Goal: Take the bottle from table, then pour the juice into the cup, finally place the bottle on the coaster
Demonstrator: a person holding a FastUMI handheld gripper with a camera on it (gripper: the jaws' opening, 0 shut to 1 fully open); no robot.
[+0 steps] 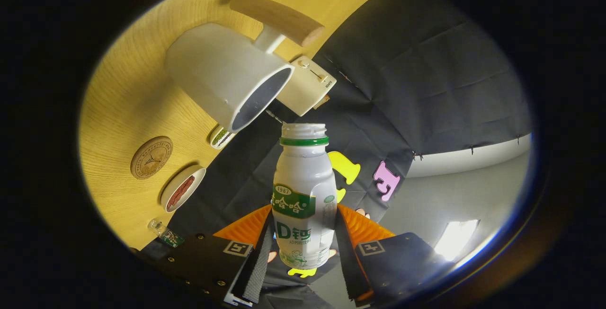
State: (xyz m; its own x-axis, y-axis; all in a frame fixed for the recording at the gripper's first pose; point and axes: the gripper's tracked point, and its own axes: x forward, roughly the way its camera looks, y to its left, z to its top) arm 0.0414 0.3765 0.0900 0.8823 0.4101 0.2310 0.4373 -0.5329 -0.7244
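The gripper is clamping the bottle, mouth nearing the cup. Advise rolling slowly, keeping the mouth over the cup's opening.

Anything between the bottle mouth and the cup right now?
Nothing visible. The gripper is shut on the bottle; its open mouth sits just short of the cup rim, with only a bare gap between them.

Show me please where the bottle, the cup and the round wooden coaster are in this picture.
bottle [303, 190]: gripper view, on its white body, held between the fingers.
cup [222, 70]: gripper view, on its white outer wall.
coaster [151, 157]: gripper view, on its engraved top face.
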